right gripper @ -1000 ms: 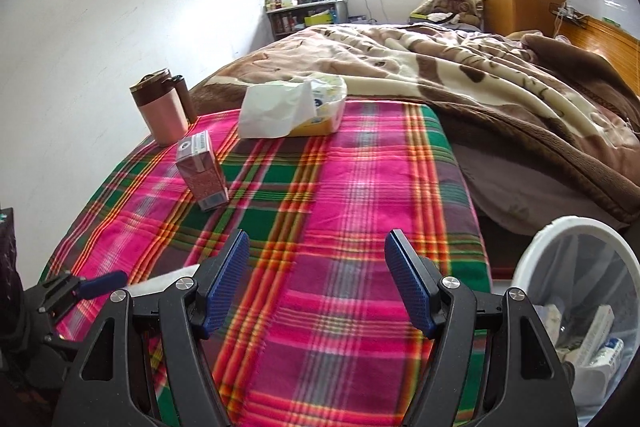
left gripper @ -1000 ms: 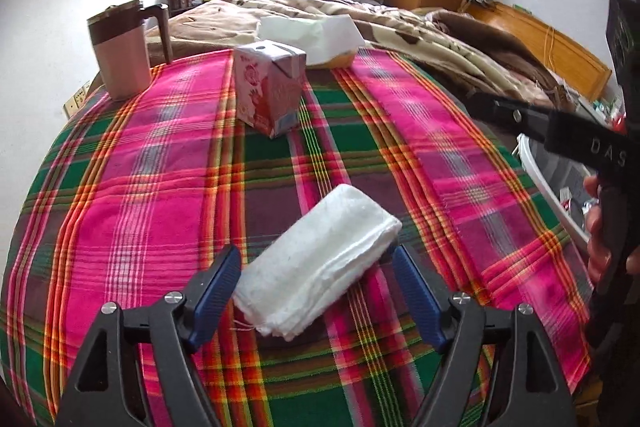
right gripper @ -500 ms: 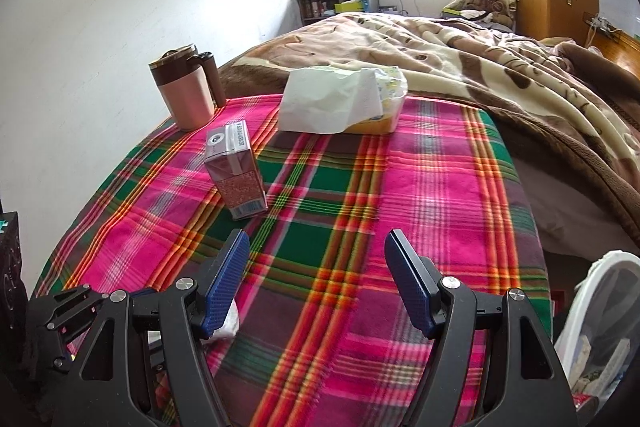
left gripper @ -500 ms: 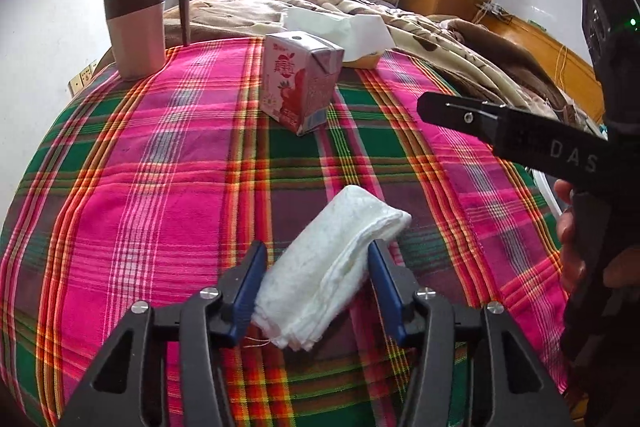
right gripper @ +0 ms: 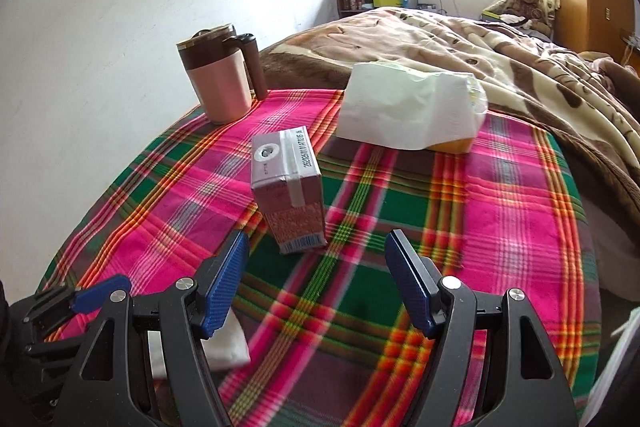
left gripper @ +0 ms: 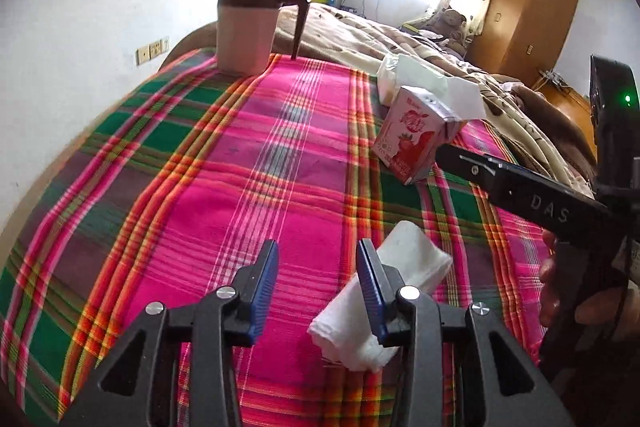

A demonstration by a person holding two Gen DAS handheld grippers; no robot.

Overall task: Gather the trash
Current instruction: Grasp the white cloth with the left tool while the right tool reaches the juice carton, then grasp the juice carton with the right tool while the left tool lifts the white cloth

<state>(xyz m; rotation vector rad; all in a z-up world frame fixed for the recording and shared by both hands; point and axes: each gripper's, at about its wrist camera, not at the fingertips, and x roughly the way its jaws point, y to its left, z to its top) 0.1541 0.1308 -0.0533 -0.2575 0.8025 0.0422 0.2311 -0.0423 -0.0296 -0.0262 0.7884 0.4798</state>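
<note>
Crumpled tissue (left gripper: 394,291) outside L gripper (left gripper: 318,285), beside its right finger, jaws just narrowed w/ nothing between, R gripper (right gripper: 316,281) open

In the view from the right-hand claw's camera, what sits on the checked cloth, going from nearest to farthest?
White tissue wad by the claw's left finger → pink drink carton → pink mug with a brown lid and the white tissue pack, about level with each other at the cloth's far edge.
</note>
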